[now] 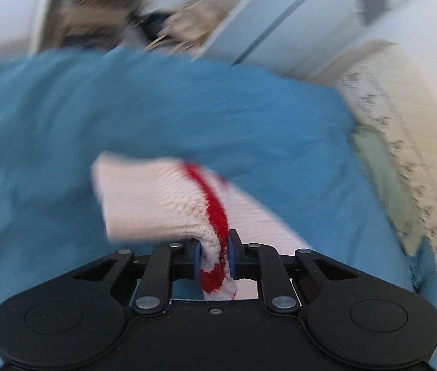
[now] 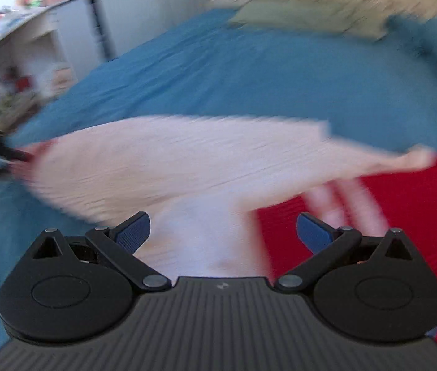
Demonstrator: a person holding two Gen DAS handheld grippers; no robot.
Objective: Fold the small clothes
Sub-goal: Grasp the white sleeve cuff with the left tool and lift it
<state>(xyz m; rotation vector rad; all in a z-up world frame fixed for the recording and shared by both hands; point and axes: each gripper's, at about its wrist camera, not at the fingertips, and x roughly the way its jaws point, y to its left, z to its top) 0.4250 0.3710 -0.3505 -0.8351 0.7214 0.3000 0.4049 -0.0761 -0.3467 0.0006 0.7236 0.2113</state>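
Left gripper [image 1: 214,252] fingers clamp white-red garment [image 1: 169,204]; right gripper [image 2: 223,232] wide; no legible writing.

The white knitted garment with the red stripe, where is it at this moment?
The white knitted garment is clamped at its red-striped edge in the left gripper, over the blue bedcover. In the right wrist view it stretches just ahead of the open right gripper.

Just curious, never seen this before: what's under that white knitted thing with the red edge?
Under the white knitted garment, pinched in the left gripper, lies a blue cloth. What the cloth covers is hidden.
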